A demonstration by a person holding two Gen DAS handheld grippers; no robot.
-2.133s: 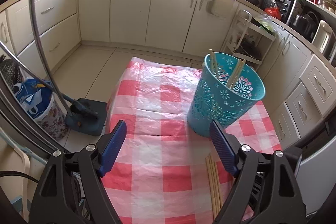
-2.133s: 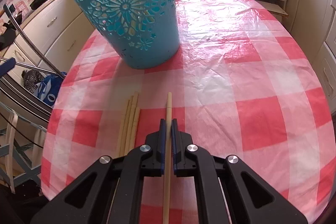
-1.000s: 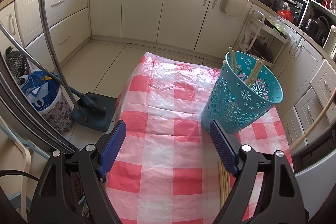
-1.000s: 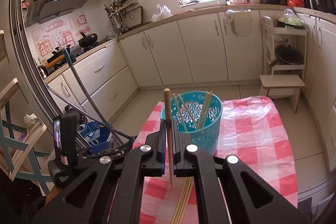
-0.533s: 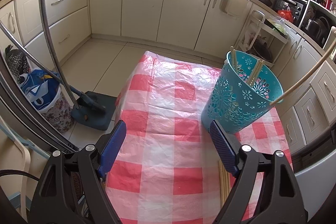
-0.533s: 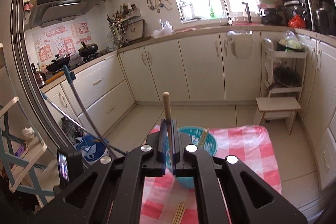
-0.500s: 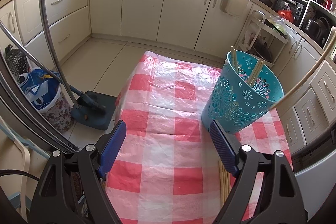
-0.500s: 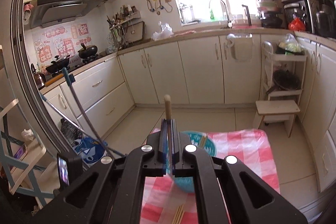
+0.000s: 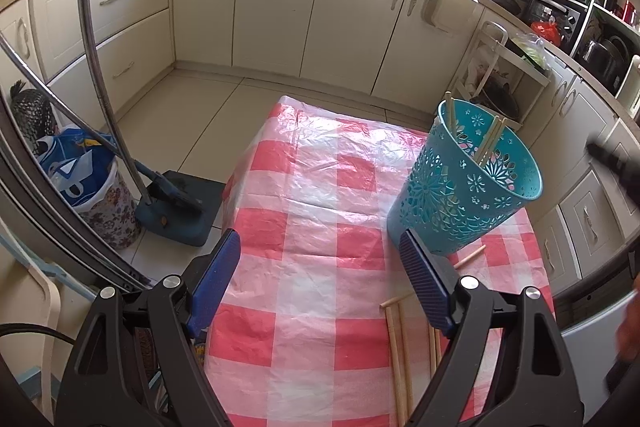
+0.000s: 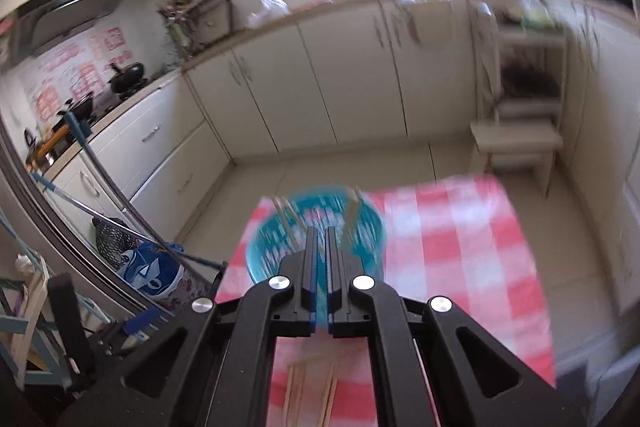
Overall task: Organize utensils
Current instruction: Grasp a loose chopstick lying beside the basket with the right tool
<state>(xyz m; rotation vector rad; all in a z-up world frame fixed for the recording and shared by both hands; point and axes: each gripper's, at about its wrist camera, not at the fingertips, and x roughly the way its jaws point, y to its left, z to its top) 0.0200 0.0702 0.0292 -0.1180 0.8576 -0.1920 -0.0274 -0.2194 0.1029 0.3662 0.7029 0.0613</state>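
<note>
**Right tongs empty; the chopstick seems to have missed the basket**

The right tongs [image 10: 319, 231] are pressed shut with nothing between them, though half a second ago they held a pale wooden chopstick upright above the teal perforated plastic basket [image 9: 452, 195]. That basket sits just ahead of them, still holding only three chopsticks [image 9: 490, 139]. A slanted chopstick [image 9: 472, 255] now lies on the red-and-white checked plastic tablecloth [image 9: 304, 187], at the basket's foot and under the right finger of the left tongs [image 9: 320, 239]. Those hang wide open and empty. The drop likely failed, so that stick and the loose bundle [image 9: 396, 347] below remain to be collected.
</note>
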